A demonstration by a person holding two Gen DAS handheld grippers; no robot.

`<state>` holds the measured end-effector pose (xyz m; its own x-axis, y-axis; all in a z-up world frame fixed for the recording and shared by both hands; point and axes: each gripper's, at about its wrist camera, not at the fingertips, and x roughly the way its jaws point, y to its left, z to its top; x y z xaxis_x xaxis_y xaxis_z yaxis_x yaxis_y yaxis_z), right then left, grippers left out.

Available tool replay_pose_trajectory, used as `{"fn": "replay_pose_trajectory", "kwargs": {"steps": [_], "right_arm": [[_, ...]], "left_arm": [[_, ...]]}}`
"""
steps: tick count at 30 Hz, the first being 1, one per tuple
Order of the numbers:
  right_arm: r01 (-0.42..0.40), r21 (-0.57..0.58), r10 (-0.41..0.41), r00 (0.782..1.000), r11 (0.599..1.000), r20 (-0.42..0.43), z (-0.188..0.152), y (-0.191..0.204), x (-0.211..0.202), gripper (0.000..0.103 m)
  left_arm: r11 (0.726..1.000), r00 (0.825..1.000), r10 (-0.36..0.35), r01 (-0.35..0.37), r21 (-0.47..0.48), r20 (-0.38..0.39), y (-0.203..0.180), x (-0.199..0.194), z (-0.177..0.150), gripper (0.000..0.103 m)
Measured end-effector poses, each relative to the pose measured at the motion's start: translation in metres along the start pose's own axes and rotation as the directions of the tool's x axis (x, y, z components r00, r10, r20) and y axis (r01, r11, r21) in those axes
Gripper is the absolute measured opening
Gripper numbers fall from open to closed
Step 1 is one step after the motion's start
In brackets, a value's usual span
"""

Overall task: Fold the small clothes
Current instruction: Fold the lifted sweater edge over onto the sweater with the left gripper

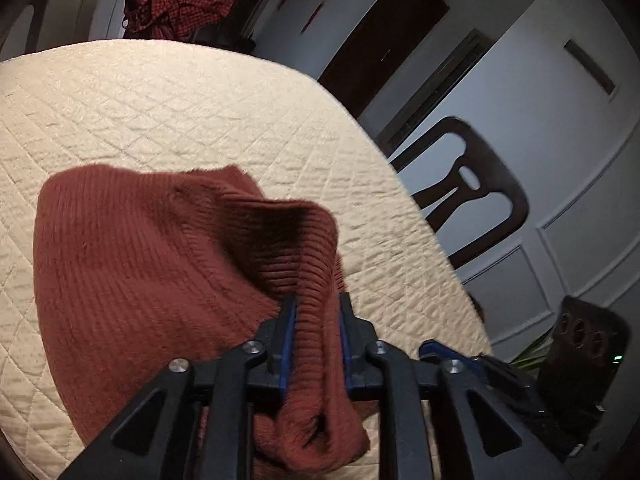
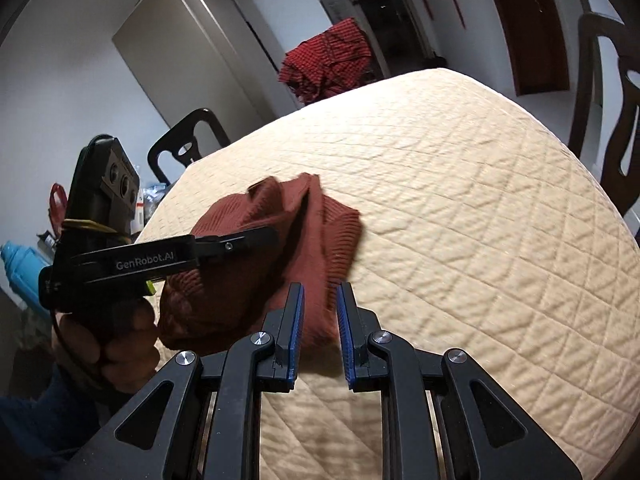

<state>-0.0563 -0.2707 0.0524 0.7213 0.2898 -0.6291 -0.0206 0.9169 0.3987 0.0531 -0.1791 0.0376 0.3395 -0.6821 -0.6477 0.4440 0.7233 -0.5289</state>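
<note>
**Rust-red knit pinched in my left gripper**

Rust-red and ribbed, the small knit top (image 1: 160,248) lies bunched on the desk (image 1: 168,112), which wears a cream quilted cover. My left gripper (image 1: 318,320) is pinching a thick fold of the top between its blue pads, and the cloth lifts up from there. My right gripper (image 2: 320,312) sits at the near edge of the desk with its fingers spread apart. A bit of the top hangs between them, not squeezed. A red checked cloth (image 2: 326,60) is heaped past the far edge.
</note>
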Motion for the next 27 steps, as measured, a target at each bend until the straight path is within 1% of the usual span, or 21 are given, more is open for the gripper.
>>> {"fn": "replay_pose_trajectory", "kwargs": {"steps": [2, 5, 6, 7, 8, 9, 10, 12, 14, 16, 18, 19, 21, 23, 24, 25, 26, 27], "right_arm": [[-0.013, 0.012, 0.012, 1.000, 1.000, 0.006, 0.002, -0.003, -0.001, 0.021], [-0.061, 0.042, 0.060, 0.998, 0.997, 0.012, 0.005, -0.007, -0.002, 0.022], [-0.086, 0.050, 0.085, 0.996, 0.995, 0.017, 0.006, -0.009, -0.004, 0.024], [-0.104, 0.055, 0.103, 0.994, 0.993, 0.021, 0.006, -0.008, -0.005, 0.031], [-0.125, 0.060, 0.124, 0.992, 0.990, 0.025, 0.007, -0.008, -0.005, 0.036], [-0.153, 0.067, 0.152, 0.988, 0.986, 0.027, 0.008, -0.007, -0.005, 0.043], [-0.174, 0.073, 0.172, 0.985, 0.982, 0.027, 0.009, -0.007, -0.004, 0.044], [-0.215, 0.090, 0.213, 0.977, 0.973, 0.023, 0.011, -0.004, -0.003, 0.044], [-0.242, 0.087, 0.241, 0.970, 0.966, 0.024, 0.011, 0.002, -0.003, 0.044], [-0.238, 0.070, 0.239, 0.971, 0.969, -0.005, 0.013, 0.012, 0.002, 0.044], [-0.191, 0.064, 0.195, 0.979, 0.980, -0.065, 0.013, 0.020, 0.014, 0.044], [-0.185, 0.083, 0.192, 0.977, 0.979, -0.087, 0.012, 0.021, 0.019, 0.044], [-0.212, 0.150, 0.231, 0.966, 0.966, -0.118, 0.008, 0.015, 0.026, 0.044], [-0.242, 0.200, 0.268, 0.957, 0.949, -0.113, 0.007, 0.011, 0.029, 0.044], [-0.259, 0.223, 0.286, 0.953, 0.940, -0.097, 0.008, 0.008, 0.031, 0.044], [-0.268, 0.242, 0.296, 0.951, 0.933, -0.087, 0.009, 0.005, 0.032, 0.042], [-0.276, 0.261, 0.305, 0.949, 0.925, -0.078, 0.010, 0.002, 0.034, 0.034], [-0.278, 0.286, 0.310, 0.948, 0.917, -0.073, 0.011, -0.003, 0.036, 0.013]], "left_arm": [[0.999, 0.999, -0.042, 0.042, 0.010, 0.026, -0.006, -0.013, 0.000, 0.038], [0.997, 0.995, -0.057, 0.052, 0.049, 0.087, -0.010, -0.038, 0.003, 0.040], [0.998, 0.993, -0.044, 0.038, 0.056, 0.105, -0.009, -0.046, 0.002, 0.040], [0.998, 0.992, -0.013, 0.005, 0.063, 0.126, -0.006, -0.053, 0.002, 0.040], [0.997, 0.989, 0.026, -0.036, 0.069, 0.145, -0.002, -0.060, 0.000, 0.040], [0.994, 0.984, 0.069, -0.082, 0.072, 0.165, 0.003, -0.066, -0.003, 0.040], [0.990, 0.978, 0.110, -0.124, 0.069, 0.175, 0.009, -0.070, -0.006, 0.040], [0.983, 0.969, 0.168, -0.179, 0.050, 0.179, 0.022, -0.078, -0.012, 0.039], [0.978, 0.964, 0.200, -0.208, 0.030, 0.173, 0.033, -0.079, -0.019, 0.039], [0.971, 0.957, 0.233, -0.240, 0.017, 0.172, 0.041, -0.082, -0.026, 0.039], [0.968, 0.954, 0.246, -0.250, 0.004, 0.173, 0.045, -0.083, -0.032, 0.039], [0.967, 0.952, 0.252, -0.255, 0.000, 0.174, 0.046, -0.082, -0.034, 0.039], [0.963, 0.948, 0.263, -0.268, 0.004, 0.179, 0.046, -0.081, -0.036, 0.039], [0.962, 0.947, 0.266, -0.273, 0.018, 0.180, 0.045, -0.081, -0.036, 0.039], [0.962, 0.949, 0.263, -0.272, 0.027, 0.176, 0.043, -0.078, -0.036, 0.039], [0.963, 0.952, 0.258, -0.268, 0.038, 0.166, 0.042, -0.073, -0.036, 0.039], [0.961, 0.953, 0.260, -0.271, 0.049, 0.157, 0.040, -0.069, -0.035, 0.039], [0.957, 0.950, 0.273, -0.285, 0.060, 0.153, 0.039, -0.065, -0.035, 0.039]]}}
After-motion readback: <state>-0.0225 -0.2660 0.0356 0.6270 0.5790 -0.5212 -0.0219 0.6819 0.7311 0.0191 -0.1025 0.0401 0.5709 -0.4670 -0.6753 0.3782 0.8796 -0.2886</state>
